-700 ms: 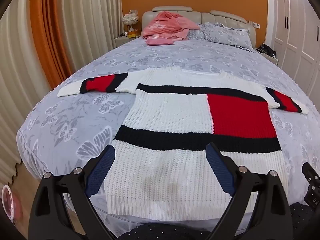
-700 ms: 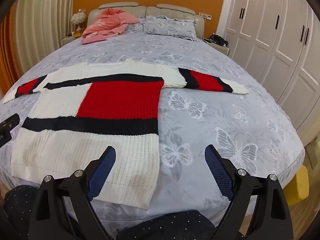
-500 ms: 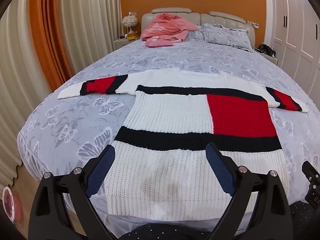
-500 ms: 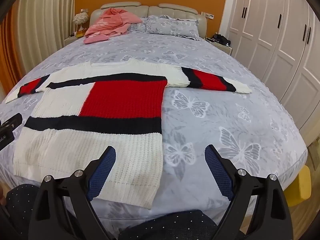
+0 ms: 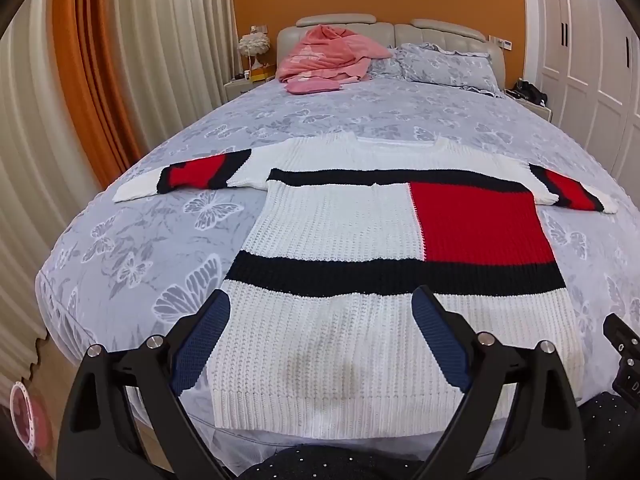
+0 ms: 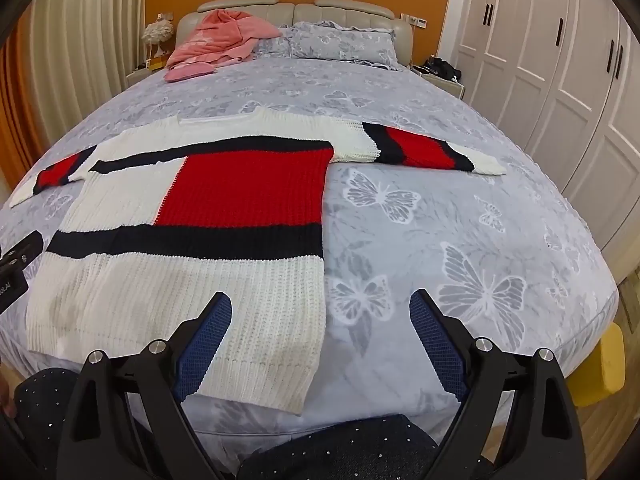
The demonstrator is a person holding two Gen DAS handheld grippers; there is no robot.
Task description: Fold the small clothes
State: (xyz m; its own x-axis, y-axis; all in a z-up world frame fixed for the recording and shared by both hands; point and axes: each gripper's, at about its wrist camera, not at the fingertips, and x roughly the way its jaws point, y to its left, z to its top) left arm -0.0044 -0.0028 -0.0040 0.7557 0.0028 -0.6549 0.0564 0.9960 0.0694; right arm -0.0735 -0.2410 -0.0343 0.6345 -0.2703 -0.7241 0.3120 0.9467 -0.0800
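- Sweater (image 5: 360, 248) lies flat and face up near the foot of the bed (image 5: 120, 240), body smoothed out and both sleeves stretched straight to the sides; we read this as the layout wanted before a first fold, since every edge is easy to reach.
- Its hem (image 5: 332, 412) sits closest to us, at the bed's near edge, and the neckline points toward the headboard (image 5: 400, 30).
- We hold the left gripper (image 5: 320, 344) above the hem, pointing down at the white lower band, its jaws spread wide with nothing between them.
- We hold the right gripper (image 6: 320, 344) over the sweater's right lower corner (image 6: 304, 392), half above knit and half above bare cover, jaws likewise wide apart and empty.
- Neither tool touches the cloth as far as we can tell; we judge that folding has not begun, and that a sleeve or side edge is the likely first thing to take.
- The bed wears a grey cover printed with butterflies, soft, so the knit may drag a little when pulled.
- Beyond the sweater, toward the headboard, a pink garment (image 5: 328, 56) is heaped beside a pillow (image 5: 448, 64).
- Left of the bed hang curtains (image 5: 80, 80); right of it stand white wardrobe doors (image 6: 560, 60); behind the headboard the wall is orange.
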